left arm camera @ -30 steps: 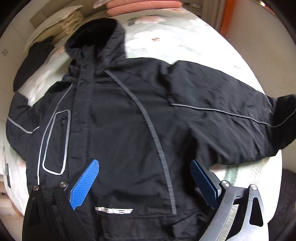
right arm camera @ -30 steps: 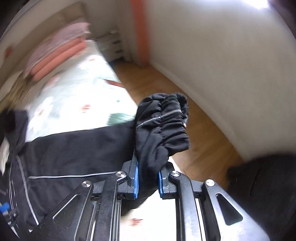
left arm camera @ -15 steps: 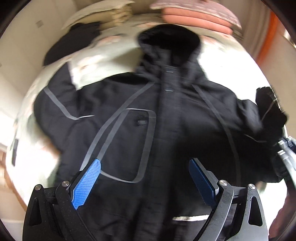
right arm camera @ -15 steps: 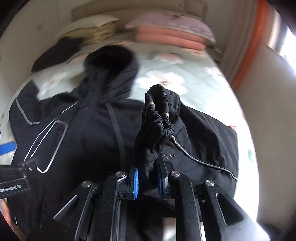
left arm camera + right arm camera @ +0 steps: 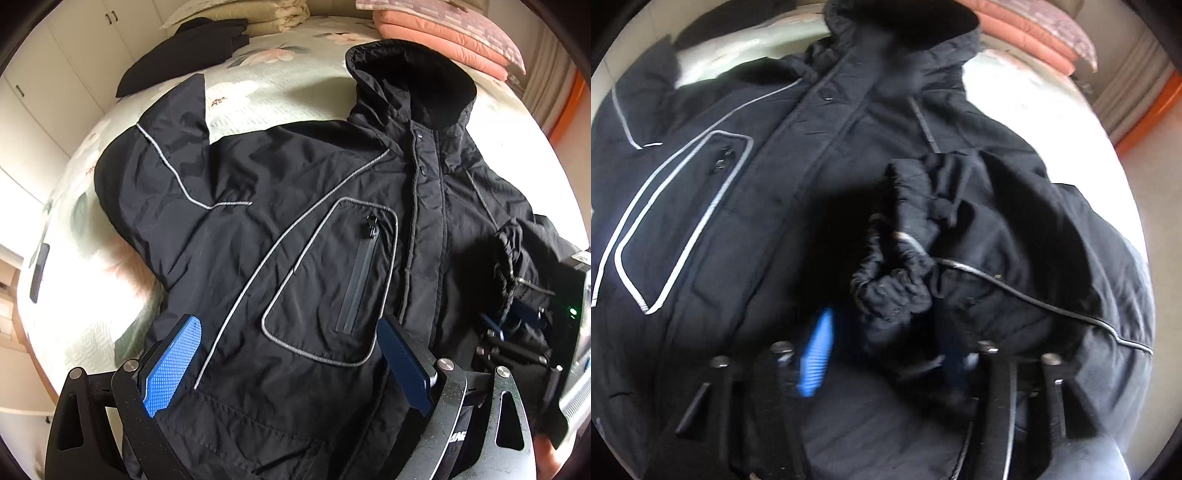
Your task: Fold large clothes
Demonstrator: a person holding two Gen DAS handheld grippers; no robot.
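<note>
The left gripper (image 5: pixel 288 365) hangs over the lower front of a black hooded jacket (image 5: pixel 314 229), its blue-padded jaws spread wide with nothing between them. Just to its right, the right gripper (image 5: pixel 886 354) points down at the same garment; its jaws have just been opening and now stand apart, the gathered elastic cuff (image 5: pixel 890 288) of the folded-in sleeve (image 5: pixel 1015 258) lying loose between them rather than pinched. The jacket lies face up on a bed with a pale floral bedspread (image 5: pixel 258 85), zipped chest pocket (image 5: pixel 332 280) outlined in grey piping, its other sleeve (image 5: pixel 162 155) bent up towards the head of the bed. Beyond the hood (image 5: pixel 413 77) sit pink folded bedding (image 5: pixel 443 33), cream bedding (image 5: pixel 258 14) and another dark garment (image 5: pixel 184 48).
</note>
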